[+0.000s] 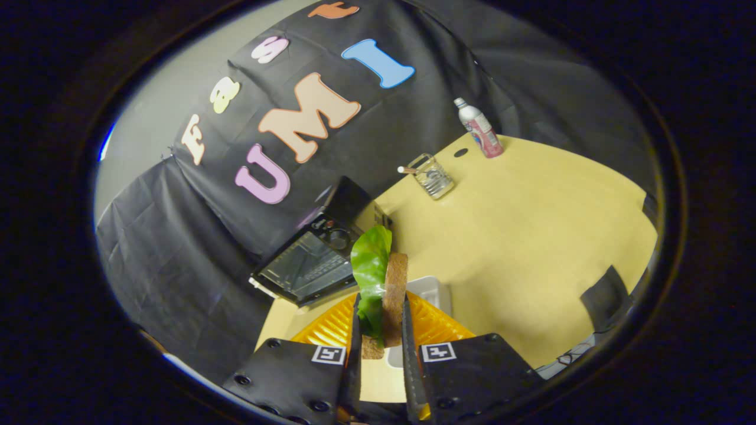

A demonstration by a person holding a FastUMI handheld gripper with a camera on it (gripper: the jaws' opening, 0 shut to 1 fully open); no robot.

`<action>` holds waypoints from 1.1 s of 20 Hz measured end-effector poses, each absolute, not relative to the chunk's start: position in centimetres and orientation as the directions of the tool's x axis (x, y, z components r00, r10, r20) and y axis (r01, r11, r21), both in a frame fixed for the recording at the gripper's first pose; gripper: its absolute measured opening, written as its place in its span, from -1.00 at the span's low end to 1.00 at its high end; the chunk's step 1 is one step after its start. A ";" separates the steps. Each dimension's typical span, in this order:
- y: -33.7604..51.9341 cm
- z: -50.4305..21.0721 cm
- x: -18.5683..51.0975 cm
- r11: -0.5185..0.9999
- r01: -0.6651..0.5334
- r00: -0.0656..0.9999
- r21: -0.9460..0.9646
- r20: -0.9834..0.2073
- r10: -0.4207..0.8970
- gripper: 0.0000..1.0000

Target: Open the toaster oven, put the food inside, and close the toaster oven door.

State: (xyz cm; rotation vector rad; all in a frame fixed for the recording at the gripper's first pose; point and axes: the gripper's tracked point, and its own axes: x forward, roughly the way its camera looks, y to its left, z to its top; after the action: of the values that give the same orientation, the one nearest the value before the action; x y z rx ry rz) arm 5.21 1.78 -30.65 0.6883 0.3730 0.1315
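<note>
While you look along the fingers, your gripper (381, 330) is closed narrowly on the food (387, 289), a brown bread slice with a green lettuce leaf, both fingers pressing its sides and holding it upright. Below it sit an orange ridged plate (437, 324) and a white tray (434, 290) on the desk (531, 236). Beyond the food stands the toaster oven (319, 248), door open. Farther off are a glass jar (434, 177) and a bottle (479, 128).

No readable text; bottle (480, 128) label too blurred.
</note>
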 end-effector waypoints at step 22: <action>25.2 -32.5 20.0 0.526 -0.083 0.960 0.846 -0.073 0.270 -0.37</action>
State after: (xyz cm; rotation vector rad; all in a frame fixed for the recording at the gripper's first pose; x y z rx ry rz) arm 20.05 25.20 -32.53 0.9965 0.2051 0.2128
